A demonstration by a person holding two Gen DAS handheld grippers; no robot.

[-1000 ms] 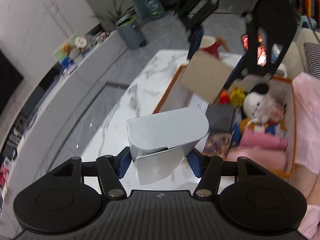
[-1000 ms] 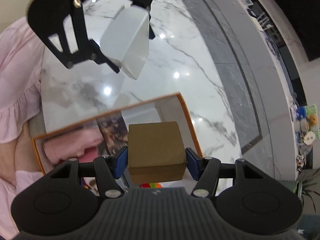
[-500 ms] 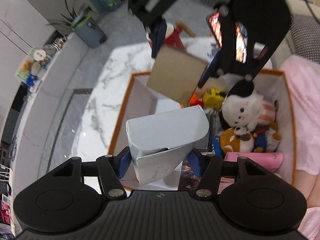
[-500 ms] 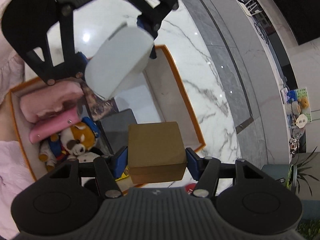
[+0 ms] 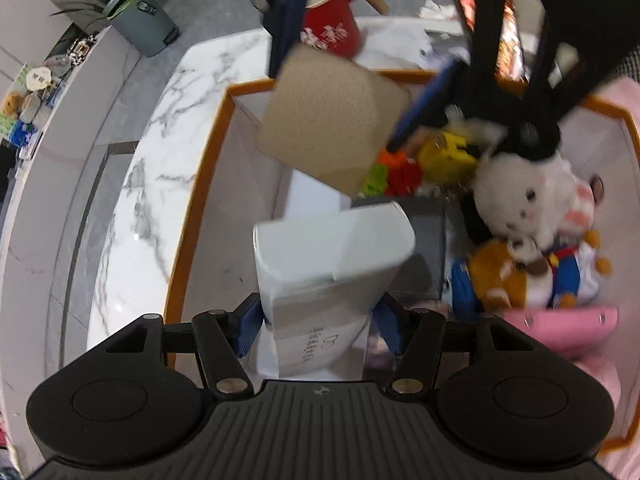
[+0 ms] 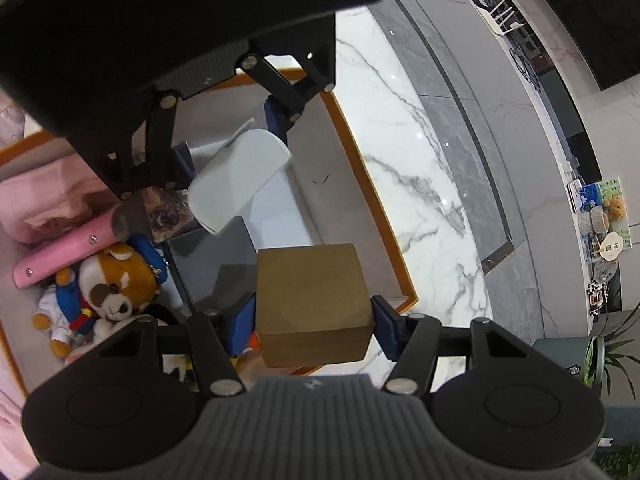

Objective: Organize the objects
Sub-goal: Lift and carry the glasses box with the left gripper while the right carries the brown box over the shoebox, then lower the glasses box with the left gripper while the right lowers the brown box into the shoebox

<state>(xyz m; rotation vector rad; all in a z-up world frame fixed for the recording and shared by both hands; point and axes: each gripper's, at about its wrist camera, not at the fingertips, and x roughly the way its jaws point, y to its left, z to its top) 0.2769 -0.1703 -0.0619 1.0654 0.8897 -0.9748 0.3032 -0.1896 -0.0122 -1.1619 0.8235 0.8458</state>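
My left gripper (image 5: 318, 320) is shut on a white box (image 5: 328, 264) with rounded corners, held above the left part of an orange-rimmed storage box (image 5: 200, 184). My right gripper (image 6: 314, 324) is shut on a tan cardboard box (image 6: 310, 284), also over that storage box (image 6: 372, 192). In the left wrist view the tan box (image 5: 332, 120) hangs beyond the white one, with the right gripper's black frame above it. In the right wrist view the white box (image 6: 240, 180) sits between the left gripper's blue pads.
Inside the storage box lie a white plush toy (image 5: 528, 196), a brown plush bear (image 6: 116, 284), a pink pouch (image 6: 64, 252), a dark grey box (image 6: 216, 264) and small colourful toys (image 5: 404, 168). A red mug (image 5: 330, 28) stands on the marble table (image 6: 420, 152) behind.
Both grippers have come down and moved over the storage box with their boxes still gripped. The storage box and its toys now fill much more of both views.
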